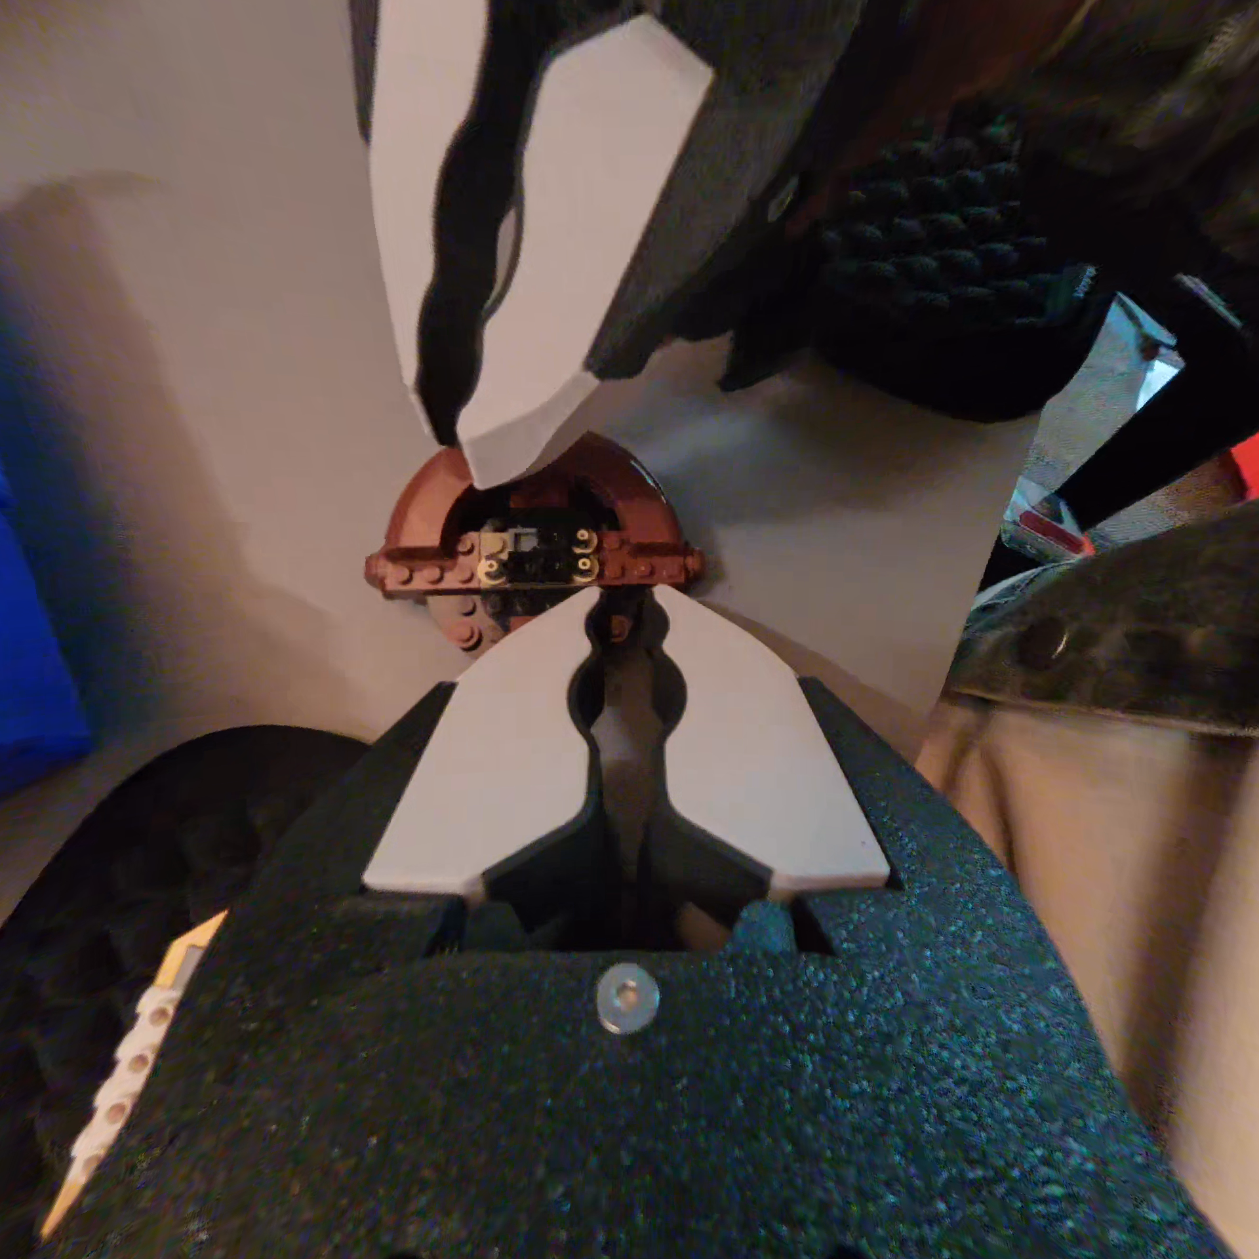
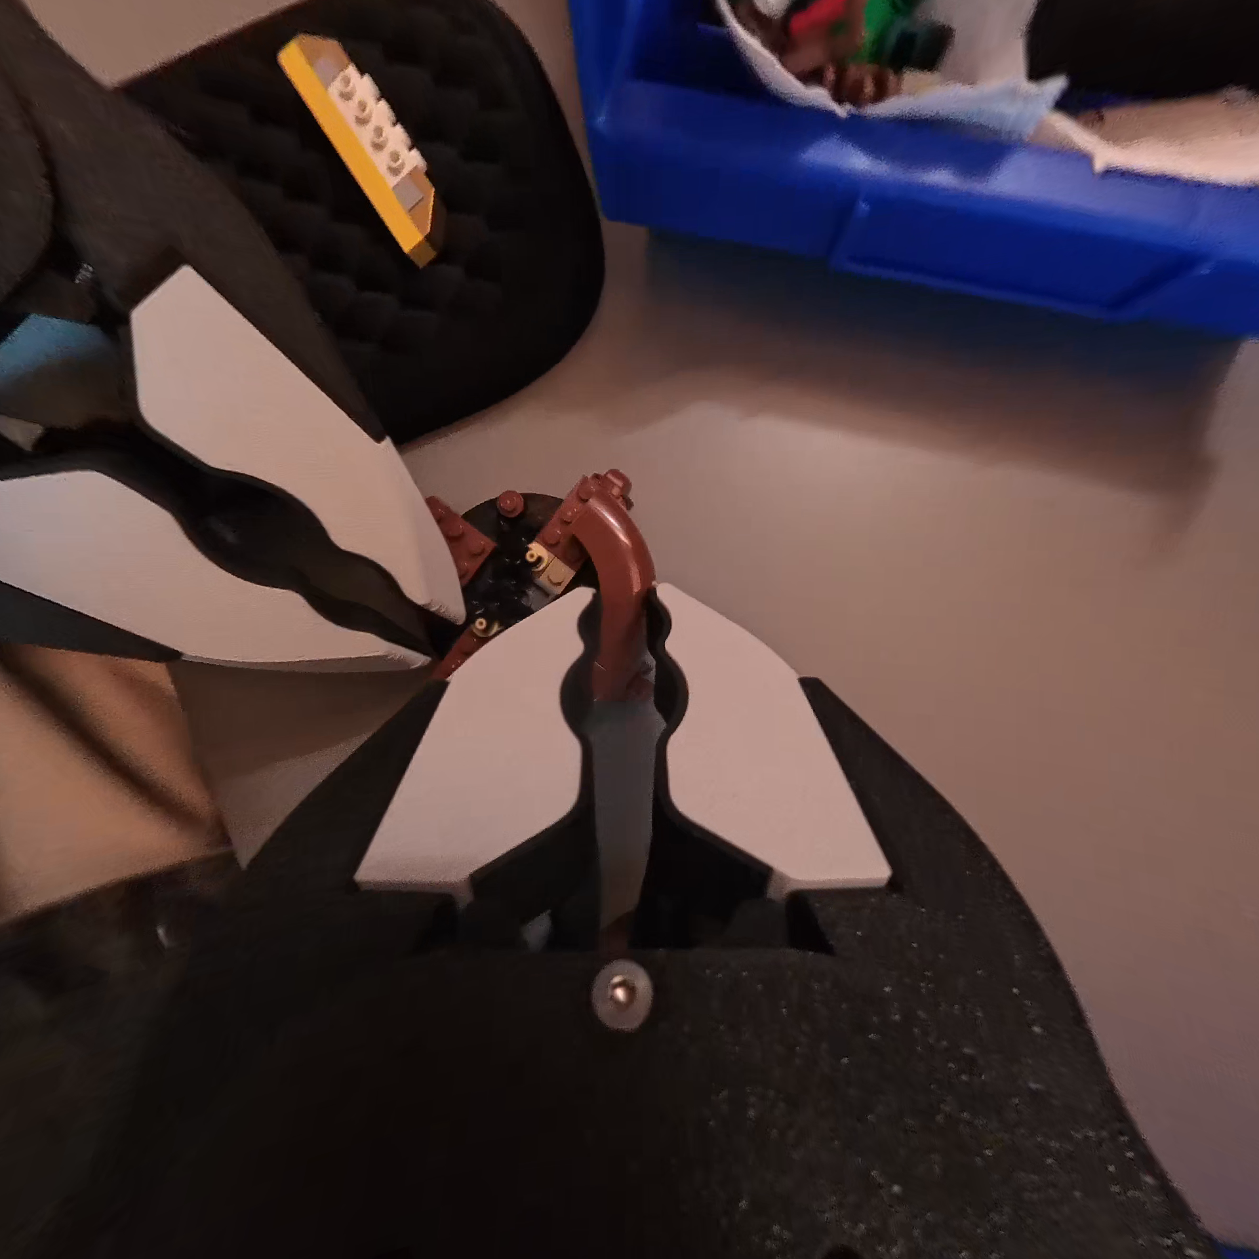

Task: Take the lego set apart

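The lego set is a small round brown model with a black middle, gold studs and a brown arch over it, standing on the pale table. My left gripper is shut on the model's near base edge. My right gripper is shut on the brown arch, which runs up between its white fingers. In the left wrist view the right gripper comes down from above onto the arch's top. In the right wrist view the left gripper reaches in from the left, its tips at the base.
A black foam pad lies behind the model with a yellow and white lego piece on it. A blue bin with loose bricks on white paper stands at the back right. A second black pad lies farther off. A person's arm is at the right. Some 6 cm of space lies between my two pairs of fingers.
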